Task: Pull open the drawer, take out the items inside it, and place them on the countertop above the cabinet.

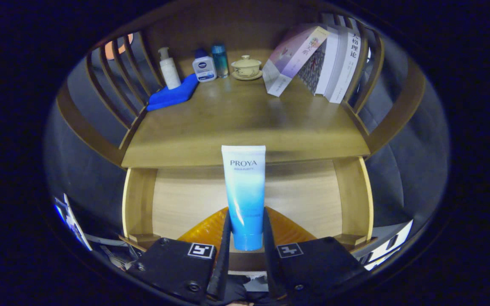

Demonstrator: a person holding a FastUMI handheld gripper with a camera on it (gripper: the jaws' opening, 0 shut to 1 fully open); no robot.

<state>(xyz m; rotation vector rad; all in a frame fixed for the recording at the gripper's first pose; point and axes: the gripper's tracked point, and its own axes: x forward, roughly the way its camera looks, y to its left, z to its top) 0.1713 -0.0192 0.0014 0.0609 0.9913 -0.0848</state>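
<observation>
Lower centre of the frame: the gripper (245,238) pinches a blue-and-white tube (244,195), both fingers (225,238) pressed against its lower blue end near the cap. The tube stands upright between them, its long axis running straight up the frame and away from the gripper, with the flat crimped end uppermost and overlapping the front edge of the countertop (245,123). Below and behind the tube the drawer (136,199) is pulled open, pale wood floor showing, and an orange ribbed item (287,227) lies in it just behind the fingers. The countertop lies directly ahead of and above the tube, its middle bare, so the coming move looks like a forward carry to set the tube down there. Writing: the tube reads "PROYA" with a smaller line beneath, likely "AQUA PURITY". At upper centre-left stand a white pump bottle (169,68), a white bottle (204,66) bearing a NIVEA badge, and a teal bottle (220,60), with a folded blue cloth (172,94) in front. A lidded cup (246,66) sits mid-back. Upper right, leaning books (313,59) carry Chinese characters on the spines.
</observation>
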